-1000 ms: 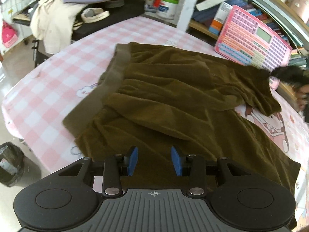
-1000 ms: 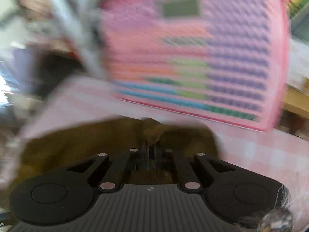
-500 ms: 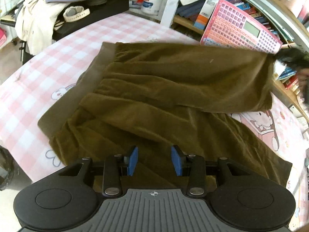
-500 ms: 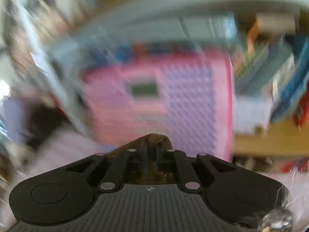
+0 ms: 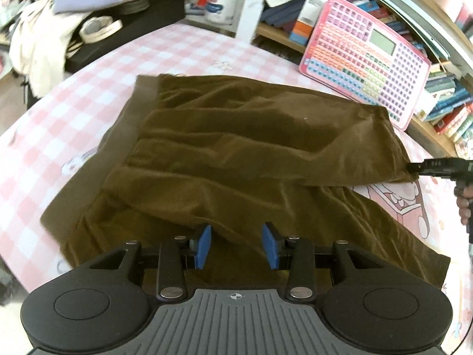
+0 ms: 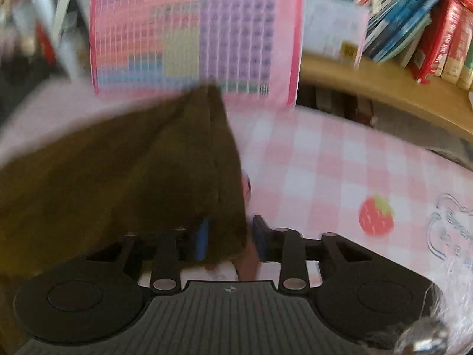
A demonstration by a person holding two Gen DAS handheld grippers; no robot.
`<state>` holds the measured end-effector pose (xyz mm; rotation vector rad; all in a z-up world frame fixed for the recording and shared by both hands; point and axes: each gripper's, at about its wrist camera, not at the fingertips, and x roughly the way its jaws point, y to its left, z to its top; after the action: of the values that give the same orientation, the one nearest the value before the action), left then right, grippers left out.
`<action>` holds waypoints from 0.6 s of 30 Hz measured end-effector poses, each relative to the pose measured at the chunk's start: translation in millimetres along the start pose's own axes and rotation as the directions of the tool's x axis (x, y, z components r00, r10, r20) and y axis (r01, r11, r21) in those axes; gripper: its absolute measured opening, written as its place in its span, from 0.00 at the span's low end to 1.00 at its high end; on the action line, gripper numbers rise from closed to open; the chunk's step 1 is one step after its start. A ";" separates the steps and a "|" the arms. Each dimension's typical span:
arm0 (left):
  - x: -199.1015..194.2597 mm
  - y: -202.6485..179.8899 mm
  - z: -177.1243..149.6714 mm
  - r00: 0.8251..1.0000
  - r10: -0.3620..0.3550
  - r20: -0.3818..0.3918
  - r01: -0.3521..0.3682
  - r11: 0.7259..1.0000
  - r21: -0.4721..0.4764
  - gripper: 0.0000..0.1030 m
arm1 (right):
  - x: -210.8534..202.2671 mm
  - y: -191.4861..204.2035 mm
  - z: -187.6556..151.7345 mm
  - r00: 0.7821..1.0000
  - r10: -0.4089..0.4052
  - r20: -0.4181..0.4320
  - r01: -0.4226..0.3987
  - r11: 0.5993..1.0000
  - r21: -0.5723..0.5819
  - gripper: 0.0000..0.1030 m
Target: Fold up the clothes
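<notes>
Dark olive-brown trousers (image 5: 236, 153) lie on the pink checked tablecloth (image 5: 88, 94), one leg spread flat over the other. My left gripper (image 5: 236, 244) is open and empty, just above the near leg. My right gripper (image 6: 227, 236) shows in the left wrist view (image 5: 414, 168) at the far right, at the hem corner of the upper leg. In the right wrist view its blue pads (image 6: 202, 238) stand apart with the trouser hem (image 6: 189, 177) lying loose between them.
A pink button toy board (image 5: 366, 56) leans against a bookshelf (image 6: 384, 82) behind the table. A black box (image 5: 124, 26) with clothes stands at the far left. The table edge runs close on the near left.
My right gripper pulled the upper leg out to the right and laid it flat, then opened and let the hem go. My left gripper stayed open.
</notes>
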<state>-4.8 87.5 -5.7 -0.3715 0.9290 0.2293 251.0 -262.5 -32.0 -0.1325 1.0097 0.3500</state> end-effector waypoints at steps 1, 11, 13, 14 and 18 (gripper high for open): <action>-0.5 -1.7 1.9 1.000 -0.001 0.004 0.001 1.000 0.011 0.38 | -5.5 1.2 -3.6 1.000 -0.013 -0.021 0.013 1.000 -0.023 0.11; 0.4 12.0 39.5 0.994 0.013 0.110 -0.020 0.998 0.063 0.38 | -17.1 -8.9 -21.8 0.990 -0.122 0.068 0.116 0.989 0.088 0.31; 6.5 21.3 60.0 0.988 0.027 0.151 -0.036 0.998 0.055 0.37 | -27.5 -7.3 -24.0 0.988 -0.121 0.099 0.110 0.988 0.104 0.31; 12.0 26.1 70.7 0.985 0.039 0.166 -0.049 0.997 0.053 0.36 | -34.3 -5.0 -26.3 0.987 -0.116 0.110 0.104 0.988 0.110 0.31; 40.8 41.1 106.6 0.984 0.059 0.165 -0.070 0.996 0.061 0.31 | -65.9 11.7 -56.2 0.993 -0.047 0.111 0.033 0.992 0.122 0.31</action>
<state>82.9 169.8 10.2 -0.2572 0.7853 0.2830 170.0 -281.5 -5.4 -0.0235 0.9113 0.2563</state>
